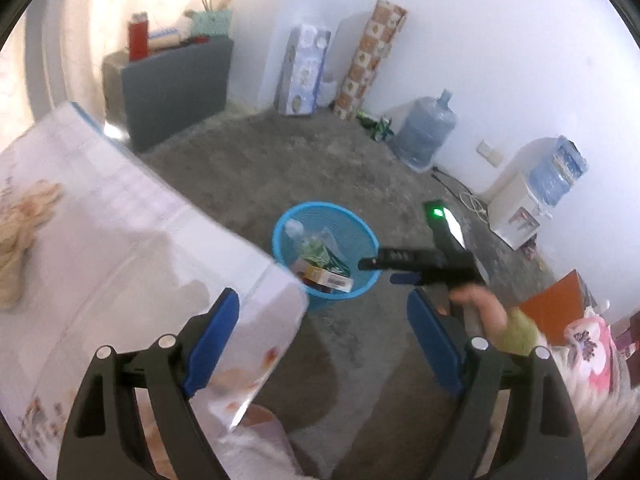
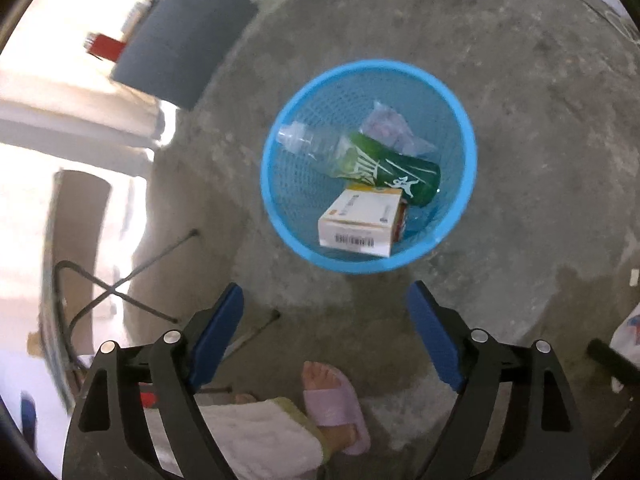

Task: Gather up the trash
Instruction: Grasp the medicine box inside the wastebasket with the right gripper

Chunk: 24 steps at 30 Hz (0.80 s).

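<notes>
A blue mesh bin (image 2: 466,136) stands on the concrete floor and also shows in the left wrist view (image 1: 366,228). In it lie a clear plastic bottle with a green label (image 2: 360,158), a white and orange carton (image 2: 360,222) and a clear plastic wrapper (image 2: 394,128). My right gripper (image 2: 326,336) is open and empty, above the floor just short of the bin. My left gripper (image 1: 324,344) is open and empty, over the corner of the table with the white patterned cloth (image 1: 120,240). The right gripper also shows in the left wrist view (image 1: 384,270), beside the bin.
A grey cabinet (image 1: 176,88), a box (image 1: 304,68), a patterned roll (image 1: 370,52), a water jug (image 1: 426,130) and a water dispenser (image 1: 532,200) line the walls. Folding table legs (image 2: 132,276) and my sandalled foot (image 2: 332,400) are below the right gripper.
</notes>
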### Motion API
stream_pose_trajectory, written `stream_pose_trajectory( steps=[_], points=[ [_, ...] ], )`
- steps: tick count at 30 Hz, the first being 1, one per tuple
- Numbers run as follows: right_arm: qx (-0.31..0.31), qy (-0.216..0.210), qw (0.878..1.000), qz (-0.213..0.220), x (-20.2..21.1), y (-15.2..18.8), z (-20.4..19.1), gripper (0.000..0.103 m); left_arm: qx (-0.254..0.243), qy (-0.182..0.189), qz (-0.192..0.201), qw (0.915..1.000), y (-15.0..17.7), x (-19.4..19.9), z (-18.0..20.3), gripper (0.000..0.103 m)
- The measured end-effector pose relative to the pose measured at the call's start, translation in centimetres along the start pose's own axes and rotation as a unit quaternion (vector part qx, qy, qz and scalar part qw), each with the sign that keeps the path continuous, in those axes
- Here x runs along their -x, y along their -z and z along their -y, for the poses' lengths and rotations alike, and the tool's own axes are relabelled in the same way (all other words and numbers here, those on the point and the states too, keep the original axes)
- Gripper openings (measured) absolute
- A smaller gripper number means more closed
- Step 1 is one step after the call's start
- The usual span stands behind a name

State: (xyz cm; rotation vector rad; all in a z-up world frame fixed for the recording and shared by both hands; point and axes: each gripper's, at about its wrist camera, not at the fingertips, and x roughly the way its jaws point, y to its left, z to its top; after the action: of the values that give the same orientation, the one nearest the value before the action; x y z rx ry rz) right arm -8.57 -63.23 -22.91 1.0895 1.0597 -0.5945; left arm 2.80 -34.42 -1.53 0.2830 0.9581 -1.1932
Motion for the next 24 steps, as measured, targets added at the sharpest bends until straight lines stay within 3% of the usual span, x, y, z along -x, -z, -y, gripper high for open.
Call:
stream_pose_trajectory(
  steps=[5, 8, 11, 15, 19, 24],
  points=[
    [0.011, 0.069, 0.994, -0.085, -6.3, -3.7, -1.9, 0.084, 0.009, -0.024, 0.023, 0.9994, 1.2, 3.6, -3.8, 0.084],
    [0.045, 0.126, 0.985, -0.108, -9.5, -4.4, -3.1, 0.084, 0.031, -0.036, 0.027, 0.9985, 1.7, 5.4, -6.4, 0.084],
    [0.098, 0.171, 0.975, -0.105, -10.8, -3.8, -4.1, 0.084, 0.050, -0.047, 0.036, 0.9970, 2.3, 7.3, -8.7, 0.084],
    [0.192, 0.197, 0.958, -0.076, -10.3, -2.2, -5.1, 0.082, 0.067, -0.057, 0.045, 0.9951, 3.2, 9.3, -10.8, 0.084],
    [0.293, 0.226, 0.927, -0.059, -10.0, 0.0, -5.5, 0.074, 0.071, -0.053, 0.044, 0.9951, 3.4, 9.7, -11.2, 0.084],
    [0.308, 0.230, 0.921, -0.064, -11.3, 0.5, -4.7, 0.068, 0.072, -0.050, 0.038, 0.9954, 3.2, 9.1, -11.5, 0.084]
  ],
)
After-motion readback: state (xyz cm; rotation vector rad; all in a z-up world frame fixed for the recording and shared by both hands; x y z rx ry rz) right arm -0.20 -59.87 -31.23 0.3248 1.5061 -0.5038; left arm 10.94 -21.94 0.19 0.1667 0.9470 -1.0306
